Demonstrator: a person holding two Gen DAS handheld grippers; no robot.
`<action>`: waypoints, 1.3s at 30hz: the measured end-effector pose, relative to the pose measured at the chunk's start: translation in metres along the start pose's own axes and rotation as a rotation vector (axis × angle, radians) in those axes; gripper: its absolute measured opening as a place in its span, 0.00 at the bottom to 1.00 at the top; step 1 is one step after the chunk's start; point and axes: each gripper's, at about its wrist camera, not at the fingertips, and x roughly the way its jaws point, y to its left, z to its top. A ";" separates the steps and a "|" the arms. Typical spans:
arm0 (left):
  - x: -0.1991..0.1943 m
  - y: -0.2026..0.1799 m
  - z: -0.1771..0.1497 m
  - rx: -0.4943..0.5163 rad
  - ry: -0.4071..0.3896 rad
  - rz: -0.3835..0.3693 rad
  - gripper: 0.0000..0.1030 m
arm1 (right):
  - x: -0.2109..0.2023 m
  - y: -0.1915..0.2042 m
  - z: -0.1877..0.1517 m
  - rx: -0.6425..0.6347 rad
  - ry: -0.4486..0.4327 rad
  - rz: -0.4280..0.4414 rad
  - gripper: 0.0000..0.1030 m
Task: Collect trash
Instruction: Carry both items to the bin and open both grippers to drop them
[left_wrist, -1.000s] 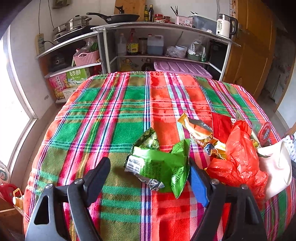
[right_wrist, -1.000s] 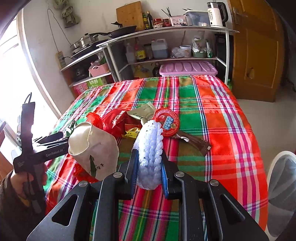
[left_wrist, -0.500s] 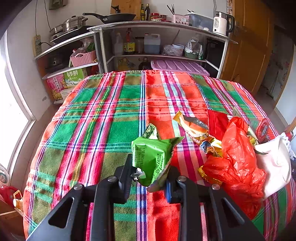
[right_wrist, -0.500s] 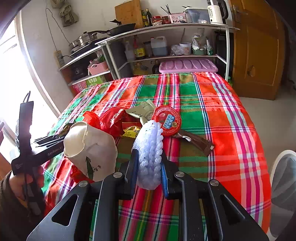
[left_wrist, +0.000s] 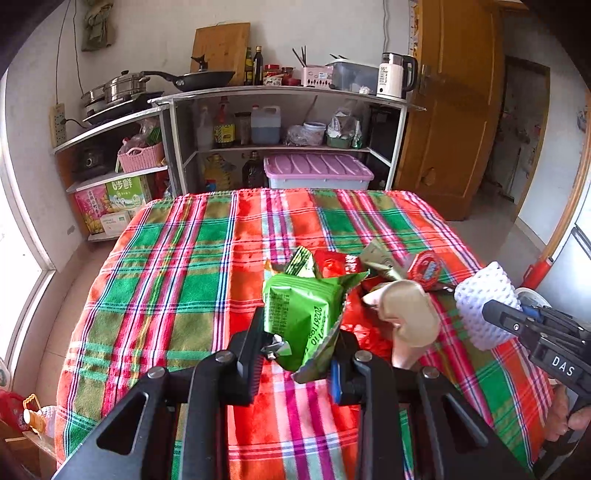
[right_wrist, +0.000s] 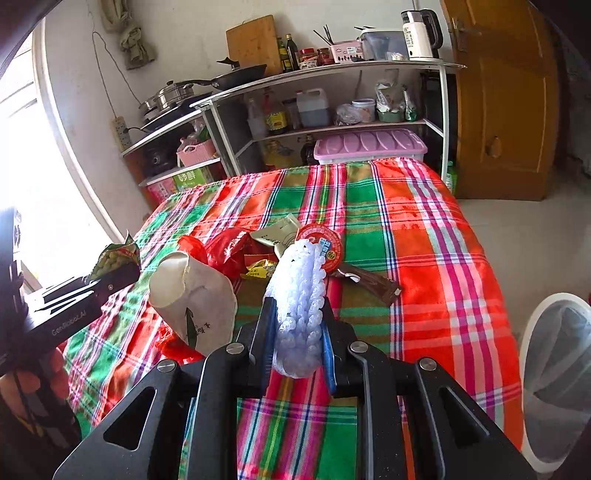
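Our left gripper (left_wrist: 299, 354) has just clamped the green wrapper (left_wrist: 301, 314) and lifted it off the counter (left_wrist: 159, 280), while our right gripper (right_wrist: 295, 343) stays clamped on the foam net (right_wrist: 299, 306), so both pieces await binning.

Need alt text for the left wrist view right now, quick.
The left gripper is shut on a green snack wrapper above a plaid tablecloth. At right, the right gripper holds a white foam net beside a trash pile.
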 end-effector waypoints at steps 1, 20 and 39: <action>-0.005 -0.005 0.002 0.012 -0.009 -0.008 0.28 | -0.005 -0.001 0.000 0.002 -0.010 -0.005 0.22; -0.014 -0.141 0.016 0.211 -0.046 -0.226 0.29 | -0.094 -0.080 -0.017 0.111 -0.124 -0.166 0.22; 0.026 -0.322 -0.012 0.393 0.128 -0.505 0.32 | -0.162 -0.226 -0.074 0.331 -0.093 -0.414 0.22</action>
